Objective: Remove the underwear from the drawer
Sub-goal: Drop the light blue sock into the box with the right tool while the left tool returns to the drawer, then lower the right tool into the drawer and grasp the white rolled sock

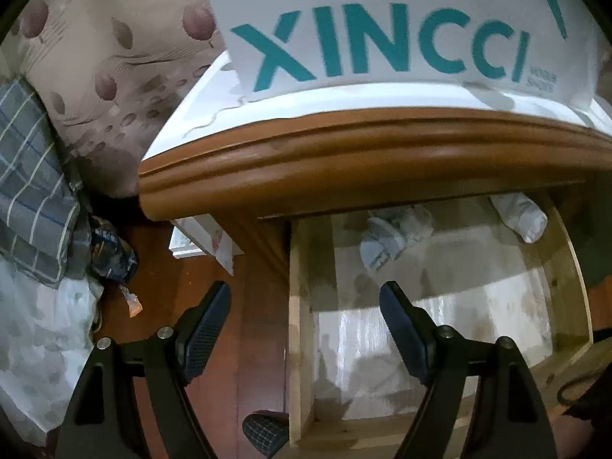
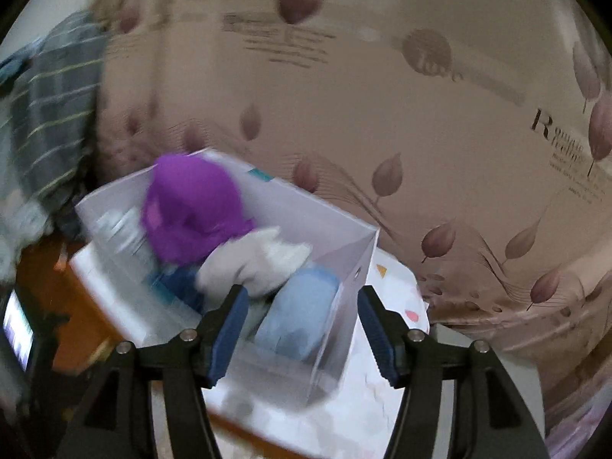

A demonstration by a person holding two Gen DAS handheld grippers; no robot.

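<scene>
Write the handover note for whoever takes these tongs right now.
Left tongs: open, empty, hanging over the open pale wooden drawer.
Right tongs: open, gripping nothing, at the white paper shopping bag.
Done: rolled purple, white and light blue garments sit in the bag.
Left: two pale rolled garments at the drawer's back, one middle, one right.

A white XINCCI bag (image 1: 382,38) is seen standing on the nightstand top (image 1: 344,153). A leaf-printed mattress (image 2: 420,114) is propped behind, with a plaid cloth (image 1: 34,191) draped beside it.
</scene>
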